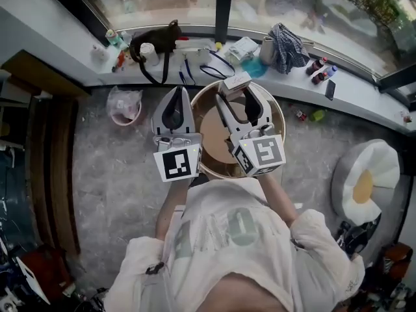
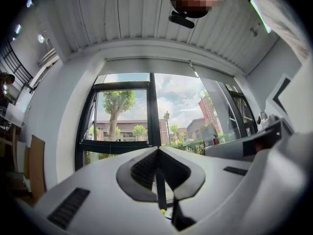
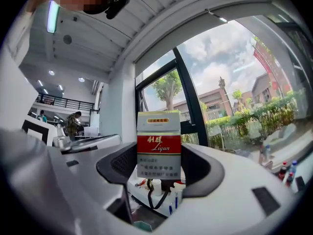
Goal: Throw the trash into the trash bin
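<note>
A round tan trash bin stands on the floor right below both grippers. My right gripper is shut on a white cigarette pack with a red band, held upright over the bin's far rim. In the right gripper view the pack sits squarely between the two pads of that gripper, which points level at the window. My left gripper hangs beside it over the bin's left edge. Its jaws are shut and hold nothing, and they meet in a thin line in the left gripper view.
Behind the bin, a window sill carries a black bag, a checked cloth, small bottles and a phone. A small pink bin with a plastic liner stands left of the bin. An egg-shaped cushion lies at the right.
</note>
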Demonstrator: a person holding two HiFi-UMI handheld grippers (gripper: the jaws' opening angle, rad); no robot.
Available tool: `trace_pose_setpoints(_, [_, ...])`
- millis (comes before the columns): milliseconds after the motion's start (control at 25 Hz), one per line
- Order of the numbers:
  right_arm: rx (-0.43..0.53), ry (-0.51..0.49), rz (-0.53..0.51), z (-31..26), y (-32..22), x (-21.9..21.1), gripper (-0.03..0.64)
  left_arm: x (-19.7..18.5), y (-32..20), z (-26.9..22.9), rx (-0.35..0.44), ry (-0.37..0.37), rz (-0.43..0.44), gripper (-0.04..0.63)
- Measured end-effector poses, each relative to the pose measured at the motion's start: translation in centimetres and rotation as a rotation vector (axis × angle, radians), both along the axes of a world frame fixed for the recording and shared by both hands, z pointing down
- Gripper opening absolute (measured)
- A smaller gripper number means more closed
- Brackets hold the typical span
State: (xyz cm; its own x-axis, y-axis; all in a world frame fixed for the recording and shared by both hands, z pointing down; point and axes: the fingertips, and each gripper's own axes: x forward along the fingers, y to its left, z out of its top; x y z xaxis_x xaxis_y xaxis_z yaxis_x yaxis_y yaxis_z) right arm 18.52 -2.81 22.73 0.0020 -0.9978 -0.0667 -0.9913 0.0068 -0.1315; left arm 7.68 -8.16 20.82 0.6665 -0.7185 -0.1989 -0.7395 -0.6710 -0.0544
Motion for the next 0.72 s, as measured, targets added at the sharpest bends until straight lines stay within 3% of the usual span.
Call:
trace_pose_setpoints(440, [0.0,0.035,-0.072,-0.5,-1.7,-2.6,0.279,-2.6,-1.3,0.2,-0.016,0.017,-0.066,0.011])
trace_pose_setpoints(720, [-0.112,0.06,-0.199,3.2,-7.5,-7.5,0.279,-7.8,-4.8,3.3,-0.074,0.019,-0.154,0.011])
